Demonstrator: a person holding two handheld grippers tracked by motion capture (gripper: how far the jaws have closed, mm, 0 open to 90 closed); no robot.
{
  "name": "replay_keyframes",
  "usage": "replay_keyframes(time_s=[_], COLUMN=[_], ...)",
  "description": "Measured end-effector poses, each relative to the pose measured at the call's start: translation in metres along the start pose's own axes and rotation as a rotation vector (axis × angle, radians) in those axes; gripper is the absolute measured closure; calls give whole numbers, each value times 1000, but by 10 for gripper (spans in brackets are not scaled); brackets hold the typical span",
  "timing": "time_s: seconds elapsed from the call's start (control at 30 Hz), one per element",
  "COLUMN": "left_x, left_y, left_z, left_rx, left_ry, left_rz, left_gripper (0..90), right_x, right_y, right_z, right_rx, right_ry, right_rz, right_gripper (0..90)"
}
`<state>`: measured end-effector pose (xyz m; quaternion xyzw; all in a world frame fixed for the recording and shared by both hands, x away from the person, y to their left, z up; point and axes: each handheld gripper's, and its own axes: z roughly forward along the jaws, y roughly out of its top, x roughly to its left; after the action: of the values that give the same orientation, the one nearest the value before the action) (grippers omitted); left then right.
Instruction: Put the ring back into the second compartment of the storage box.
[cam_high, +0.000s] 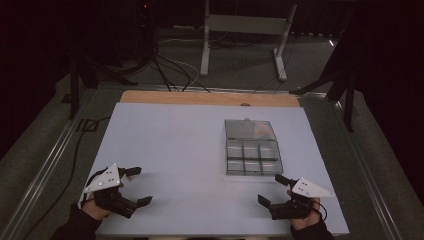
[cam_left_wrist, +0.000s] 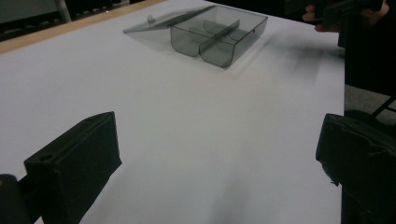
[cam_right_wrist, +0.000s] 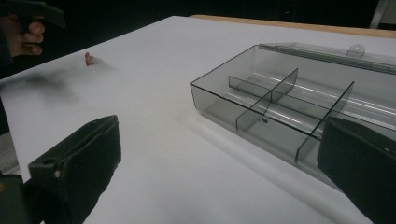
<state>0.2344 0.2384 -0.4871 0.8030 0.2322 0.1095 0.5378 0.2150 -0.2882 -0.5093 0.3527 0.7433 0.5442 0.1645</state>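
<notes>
- On the right half of the white counter (cam_high: 165, 150), toward the far side, sits a smoky clear compartment box (cam_high: 253, 158) with its lid (cam_high: 249, 129) swung open and lying flat beyond it.
- Its cells, split by thin dividers, look bare in the right gripper view; a small dark speck lies on the floor of one near cell, too small to identify.
- At the near left, the left gripper (cam_high: 136, 186) hovers low over the counter with its jaws spread wide and nothing between them, well apart from the box.
- At the near right, the right gripper (cam_high: 272, 190) rests just short of the box's near edge, jaws likewise wide apart and holding nothing.
- A tiny red piece (cam_right_wrist: 88, 58) lies on the counter near the left hand (cam_right_wrist: 22, 35), seen from the right gripper view; what it is cannot be made out.
- Judged from this layout, the work is at its very beginning: the box is open and ready, nothing is grasped, and no cell has been filled.
- Probably left to do: pick up the red piece, place it in a cell, and perhaps shut the lid.
</notes>
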Motion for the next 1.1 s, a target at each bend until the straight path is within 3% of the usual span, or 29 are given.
replay_keyframes(time_s=[0.37,0.73,1.07,1.1], left_x=[11,22,38,41], left_y=[6,4,-1,-3], left_z=[-11,-17,-28,-31], left_rx=[-23,-17,-21,-15], left_ry=[35,78,140,161], left_rz=[-18,-39,-84,-87], left_gripper=[2,2,3,3], right_x=[0,-1,-1,-1], right_y=[0,0,0,0], right_z=[0,0,0,0], right_rx=[-2,-4,-3,0], right_ry=[3,2,2,2], right_rz=[6,9,15,11], right_gripper=[0,0,0,0])
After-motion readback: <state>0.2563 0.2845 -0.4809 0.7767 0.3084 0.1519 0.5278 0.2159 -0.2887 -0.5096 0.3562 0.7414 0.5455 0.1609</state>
